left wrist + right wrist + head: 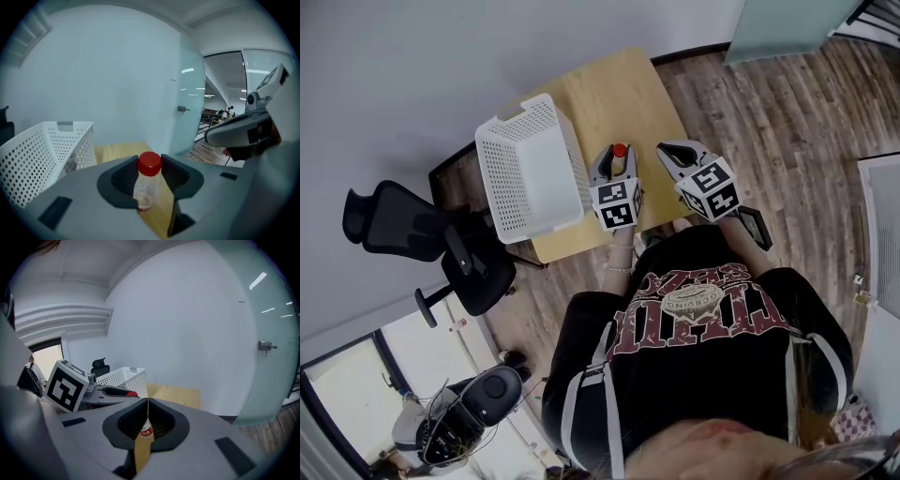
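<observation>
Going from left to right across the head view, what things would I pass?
Black office chair → white basket → left hand-held gripper, gripping a red-capped bottle → right hand-held gripper.

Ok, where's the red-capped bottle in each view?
Head view: the bottle is just above centre, at the tip of the left tongs.
Left gripper view: low centre, between the jaws.
Right gripper view: its red cap shows left of centre, behind the right tongs.
Shared landmark: the white basket, left of the bottle in every view.
</observation>
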Demonstrator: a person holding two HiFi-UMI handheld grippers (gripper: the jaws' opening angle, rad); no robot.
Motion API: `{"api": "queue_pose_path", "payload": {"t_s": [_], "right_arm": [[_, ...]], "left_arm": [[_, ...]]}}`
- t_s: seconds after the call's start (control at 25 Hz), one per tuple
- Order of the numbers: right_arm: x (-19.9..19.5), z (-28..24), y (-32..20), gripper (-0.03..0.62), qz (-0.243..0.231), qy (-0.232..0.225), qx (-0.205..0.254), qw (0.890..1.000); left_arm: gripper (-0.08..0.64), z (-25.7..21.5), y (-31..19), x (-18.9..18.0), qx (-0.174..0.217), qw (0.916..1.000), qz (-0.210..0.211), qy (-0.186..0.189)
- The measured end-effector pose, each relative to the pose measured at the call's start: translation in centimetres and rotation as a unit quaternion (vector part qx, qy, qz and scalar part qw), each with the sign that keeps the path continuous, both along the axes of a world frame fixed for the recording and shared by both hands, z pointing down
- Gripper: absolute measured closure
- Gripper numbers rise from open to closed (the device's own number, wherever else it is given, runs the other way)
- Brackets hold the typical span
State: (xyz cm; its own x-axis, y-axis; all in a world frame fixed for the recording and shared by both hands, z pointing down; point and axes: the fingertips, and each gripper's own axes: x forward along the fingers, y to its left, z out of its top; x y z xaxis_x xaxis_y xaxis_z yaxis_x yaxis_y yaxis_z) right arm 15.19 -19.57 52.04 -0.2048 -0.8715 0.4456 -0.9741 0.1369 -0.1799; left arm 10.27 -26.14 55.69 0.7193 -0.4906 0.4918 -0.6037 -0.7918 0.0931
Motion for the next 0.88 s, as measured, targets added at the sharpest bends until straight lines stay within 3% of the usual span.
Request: {"api": "queue_pose_path", "payload": {"t_s": [0.4,0.88], "right_arm": [[0.0,-0.3,-0.1,0.574,-0.001,0.001,0.004,1.000],[-1.6,-1.4,-1.2,0.574,-0.024,-0.002,0.022,0.999]], "left_arm": [[0.365,-0.6,0.6,-0.3,0.010,0.9999,0.006,-0.001],[0.365,-4.7,0.9,-2.3,0.032,0.9984,-0.024,0.040]]}}
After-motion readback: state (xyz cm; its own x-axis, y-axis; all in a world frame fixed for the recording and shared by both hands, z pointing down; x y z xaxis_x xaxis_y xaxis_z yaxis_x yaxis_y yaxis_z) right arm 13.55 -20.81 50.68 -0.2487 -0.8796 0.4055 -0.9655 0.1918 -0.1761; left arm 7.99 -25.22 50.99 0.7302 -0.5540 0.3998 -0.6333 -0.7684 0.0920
